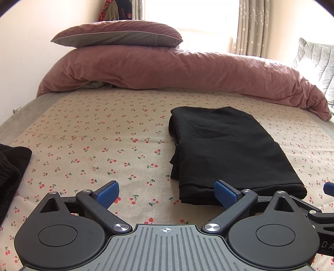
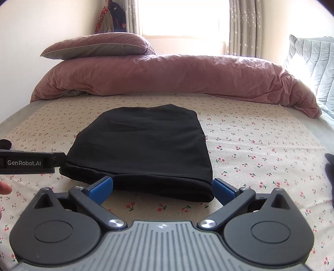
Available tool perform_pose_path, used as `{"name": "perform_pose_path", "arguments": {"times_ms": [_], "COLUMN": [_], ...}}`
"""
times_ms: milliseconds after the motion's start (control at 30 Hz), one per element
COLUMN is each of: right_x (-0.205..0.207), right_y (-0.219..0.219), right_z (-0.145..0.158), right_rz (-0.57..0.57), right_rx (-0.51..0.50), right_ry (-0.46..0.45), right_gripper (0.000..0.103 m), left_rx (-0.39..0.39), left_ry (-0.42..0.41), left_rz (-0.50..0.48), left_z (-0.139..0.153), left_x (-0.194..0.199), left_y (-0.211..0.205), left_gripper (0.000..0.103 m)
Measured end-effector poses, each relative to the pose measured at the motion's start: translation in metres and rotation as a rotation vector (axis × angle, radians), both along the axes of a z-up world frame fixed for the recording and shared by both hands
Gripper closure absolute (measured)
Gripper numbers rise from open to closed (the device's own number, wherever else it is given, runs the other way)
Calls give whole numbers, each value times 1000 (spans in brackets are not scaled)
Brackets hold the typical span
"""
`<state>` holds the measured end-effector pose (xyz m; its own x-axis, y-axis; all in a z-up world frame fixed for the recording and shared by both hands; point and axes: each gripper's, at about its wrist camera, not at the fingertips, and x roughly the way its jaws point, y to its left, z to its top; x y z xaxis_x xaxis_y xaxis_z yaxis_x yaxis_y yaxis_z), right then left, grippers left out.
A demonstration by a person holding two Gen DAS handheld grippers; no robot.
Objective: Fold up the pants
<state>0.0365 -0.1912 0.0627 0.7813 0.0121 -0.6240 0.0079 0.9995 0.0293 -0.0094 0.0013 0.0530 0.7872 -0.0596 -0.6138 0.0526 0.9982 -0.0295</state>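
Flanking folded pants [image 2: 142, 150]: pink duvet [image 2: 167, 77], second dark garment [image 1: 10, 166].

My left camera cuts off a second dark garment [image 1: 10, 166] at its left edge, so I can't tell what it is. My own gripper body hides the near strip of the bed sheet [image 2: 261, 146]. Clothes hanging [image 2: 110, 18] in the far corner are too small to identify.
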Motion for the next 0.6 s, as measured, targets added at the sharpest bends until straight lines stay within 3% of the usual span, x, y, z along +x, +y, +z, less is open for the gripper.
{"name": "perform_pose_path", "arguments": {"times_ms": [600], "right_x": [-1], "right_y": [-3], "right_z": [-1], "right_rz": [0], "right_rx": [2], "right_ry": [-1], "right_gripper": [2], "left_rx": [25], "left_ry": [2], "left_rz": [-8], "left_z": [-1], "left_x": [-1], "left_y": [-4], "left_gripper": [1]}}
